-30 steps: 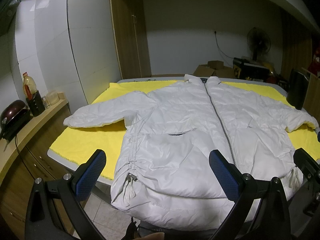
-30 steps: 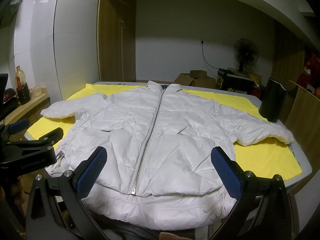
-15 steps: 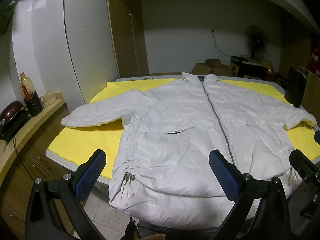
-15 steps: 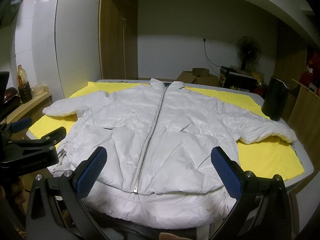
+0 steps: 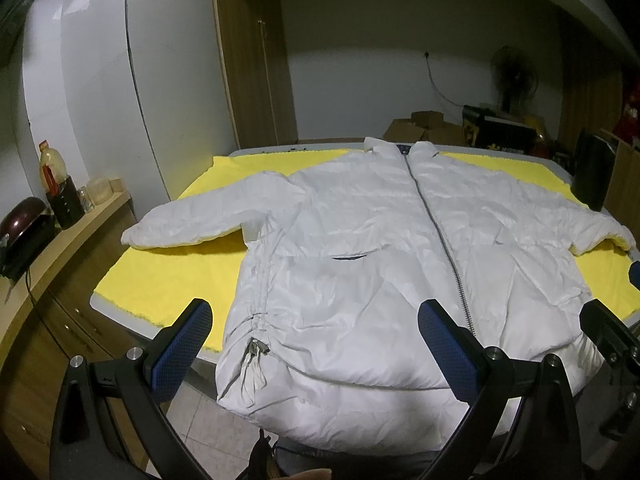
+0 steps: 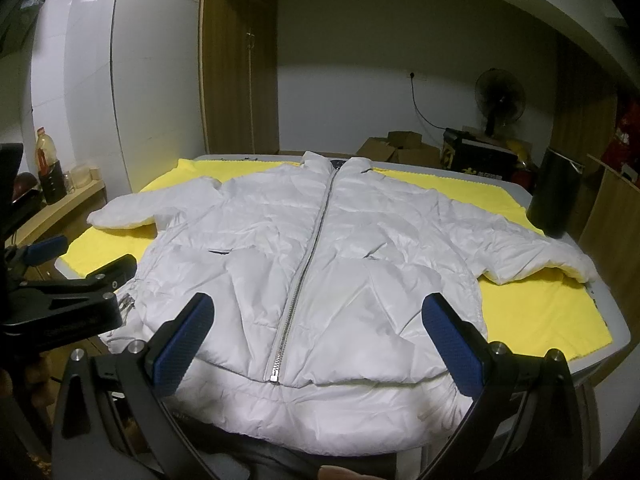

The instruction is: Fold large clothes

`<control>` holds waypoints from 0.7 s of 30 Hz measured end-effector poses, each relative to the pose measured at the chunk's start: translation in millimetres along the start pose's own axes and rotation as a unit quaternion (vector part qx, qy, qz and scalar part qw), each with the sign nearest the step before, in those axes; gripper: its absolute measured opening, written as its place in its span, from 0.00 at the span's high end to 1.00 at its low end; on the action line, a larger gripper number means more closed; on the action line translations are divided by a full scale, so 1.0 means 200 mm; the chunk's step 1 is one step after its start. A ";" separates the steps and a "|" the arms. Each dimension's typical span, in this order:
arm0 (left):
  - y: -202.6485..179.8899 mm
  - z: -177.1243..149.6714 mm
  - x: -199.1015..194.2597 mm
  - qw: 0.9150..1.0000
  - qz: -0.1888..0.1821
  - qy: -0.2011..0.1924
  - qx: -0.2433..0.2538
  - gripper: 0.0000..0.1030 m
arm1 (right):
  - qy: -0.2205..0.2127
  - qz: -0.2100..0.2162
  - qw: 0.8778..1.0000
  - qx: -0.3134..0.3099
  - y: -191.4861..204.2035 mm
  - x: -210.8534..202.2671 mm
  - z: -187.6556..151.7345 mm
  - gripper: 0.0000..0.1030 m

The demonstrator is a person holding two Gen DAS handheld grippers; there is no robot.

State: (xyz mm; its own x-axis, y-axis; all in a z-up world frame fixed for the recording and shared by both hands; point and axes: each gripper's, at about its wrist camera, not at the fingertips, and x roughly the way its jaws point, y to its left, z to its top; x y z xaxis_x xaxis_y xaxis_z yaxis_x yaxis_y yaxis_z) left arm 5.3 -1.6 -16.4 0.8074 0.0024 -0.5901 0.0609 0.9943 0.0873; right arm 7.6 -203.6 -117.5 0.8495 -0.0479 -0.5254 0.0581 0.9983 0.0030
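Both grippers, left and right, we held spread apart, gripping nothing, above the zipped white puffer jacket; no legible labels.

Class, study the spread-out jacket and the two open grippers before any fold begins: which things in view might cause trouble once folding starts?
1. The white puffer jacket has its hem hanging over the near table edge; tugging may slide it off.
2. The black cylinder stands beside the right sleeve; swinging that sleeve inward could knock it.
3. The loose drawcord may snag on the left gripper, which is open, as is the right gripper.
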 end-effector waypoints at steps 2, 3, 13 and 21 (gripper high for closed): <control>0.00 0.00 0.01 1.000 0.000 0.002 0.000 0.00 | 0.000 0.000 1.000 0.000 0.00 0.00 0.00 0.00; 0.00 0.00 0.01 1.000 -0.001 0.003 0.001 0.00 | 0.001 0.000 1.000 0.000 0.01 0.00 -0.01 0.00; 0.00 -0.01 0.01 1.000 -0.002 0.006 0.002 0.00 | 0.003 0.001 1.000 0.000 0.01 0.01 -0.02 0.00; 0.00 0.00 0.01 1.000 -0.003 0.008 0.004 0.00 | 0.005 0.002 1.000 -0.001 0.01 0.01 -0.03 0.00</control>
State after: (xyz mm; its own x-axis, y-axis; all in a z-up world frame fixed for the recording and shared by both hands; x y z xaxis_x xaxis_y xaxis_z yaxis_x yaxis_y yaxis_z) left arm 7.2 -2.6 -18.5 0.7969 -0.0016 -0.6041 0.0697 0.9935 0.0894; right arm 5.4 -201.3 -123.5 0.8441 -0.0436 -0.5344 0.0534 0.9986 0.0029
